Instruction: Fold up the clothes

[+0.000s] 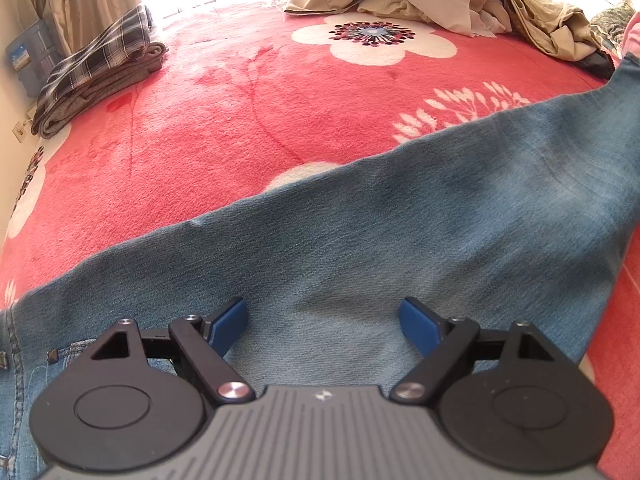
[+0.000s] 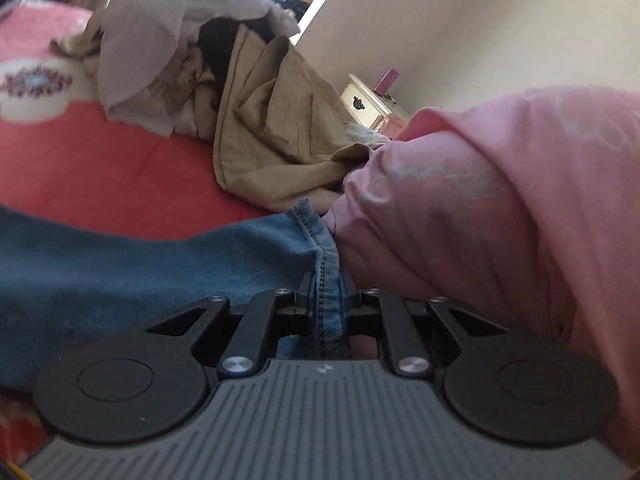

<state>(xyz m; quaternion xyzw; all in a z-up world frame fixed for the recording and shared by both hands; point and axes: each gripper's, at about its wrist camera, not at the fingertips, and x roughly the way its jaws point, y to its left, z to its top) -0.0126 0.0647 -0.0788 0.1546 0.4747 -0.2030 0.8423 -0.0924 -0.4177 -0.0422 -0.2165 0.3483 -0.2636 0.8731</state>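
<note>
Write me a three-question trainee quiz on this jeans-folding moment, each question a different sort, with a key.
1. True or false: the left claw is clamped on the jeans.
2. Which part of the jeans does the right claw hold? A) a belt loop B) a stitched hem edge C) a pocket
3. Fill in: the folded plaid garment lies on the red floral ______.

Key:
1. False: its blue pads stand wide apart over the denim, gripping nothing.
2. B: the claw is shut on the hem, beside pink fabric.
3. Blanket.
</note>
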